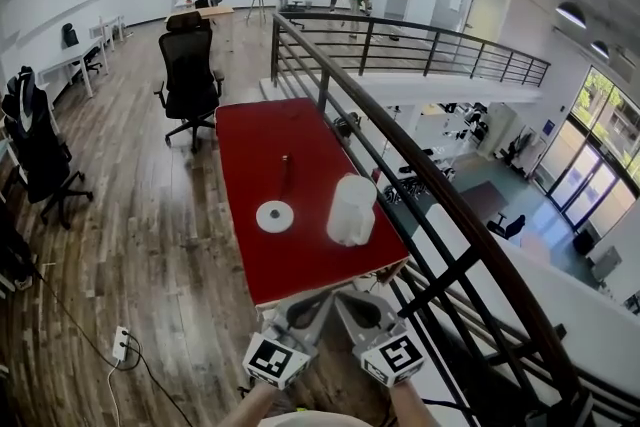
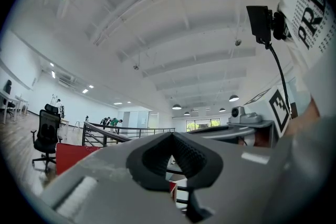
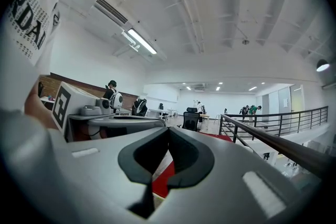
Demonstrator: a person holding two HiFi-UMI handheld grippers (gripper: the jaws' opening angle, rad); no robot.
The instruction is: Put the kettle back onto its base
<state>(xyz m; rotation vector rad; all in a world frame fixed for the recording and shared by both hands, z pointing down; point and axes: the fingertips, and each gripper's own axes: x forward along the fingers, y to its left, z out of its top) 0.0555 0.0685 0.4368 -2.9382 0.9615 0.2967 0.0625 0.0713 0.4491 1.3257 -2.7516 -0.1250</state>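
— White kettle, upright on the red table, towards its right edge by the railing. Where does that put it from the grippers?

— Ahead of both, across the near end of the table. The right gripper sits almost straight below it in the head view, so that hand looks nearer. The left gripper lines up better with the base.

— And the base from the kettle?

— Just to its left, a flat white disc lying apart from it, with bare red between them. My guess is a short sideways carry leftwards, then straight down onto the disc.

— Long axis?

— Vertical; it stands as a plain cylinder. I cannot tell which side the handle faces, and that decides how the hand should come in.

— Fingers?

— Both pairs are closed tip to tip with nothing between them, which each gripper view shows plainly. Neither touches the kettle. They would need to open before any grasp.

— So nothing is started?

— I'd judge it as the approach stage: kettle off its base, both hands short of the table edge.
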